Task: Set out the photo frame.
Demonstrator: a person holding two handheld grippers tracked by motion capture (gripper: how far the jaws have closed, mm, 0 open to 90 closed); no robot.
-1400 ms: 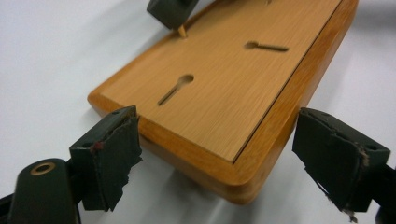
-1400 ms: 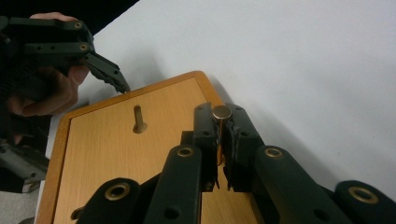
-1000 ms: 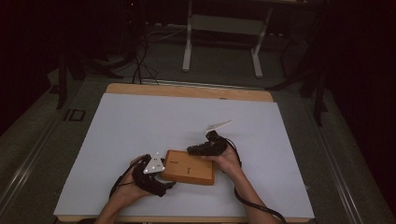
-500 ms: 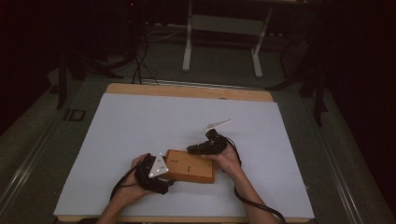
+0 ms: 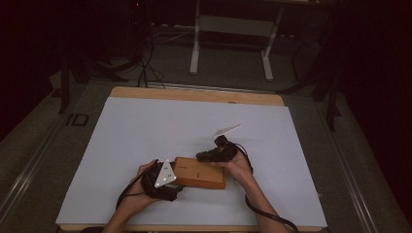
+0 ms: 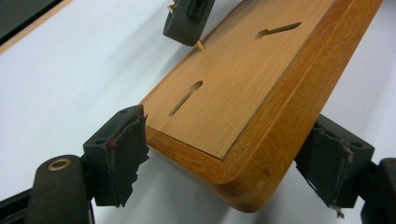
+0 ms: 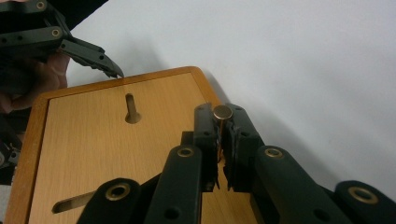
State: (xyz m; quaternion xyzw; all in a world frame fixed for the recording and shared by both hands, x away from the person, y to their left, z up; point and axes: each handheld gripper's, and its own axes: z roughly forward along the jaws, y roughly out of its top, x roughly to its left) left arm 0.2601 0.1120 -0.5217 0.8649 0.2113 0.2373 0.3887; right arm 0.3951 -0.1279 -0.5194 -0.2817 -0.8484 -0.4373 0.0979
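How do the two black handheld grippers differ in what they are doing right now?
The left gripper has its jaws spread wide around the corner of the flat brown wooden board; they have just been closing. The right gripper is pinched shut on a small brass-coloured metal peg above the board. Both are black, two-jawed and held by hand.

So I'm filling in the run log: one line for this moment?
left gripper: closing around wooden board corner | right gripper: shut on brass pin over board | board flat on white table

Wooden table (image 5: 194, 93) under white sheet (image 5: 145, 136); grey floor (image 5: 233, 73); white-legged metal stand (image 5: 233, 29) at 12 o'clock; black cables (image 5: 145, 63) at 11 o'clock; surroundings dark.
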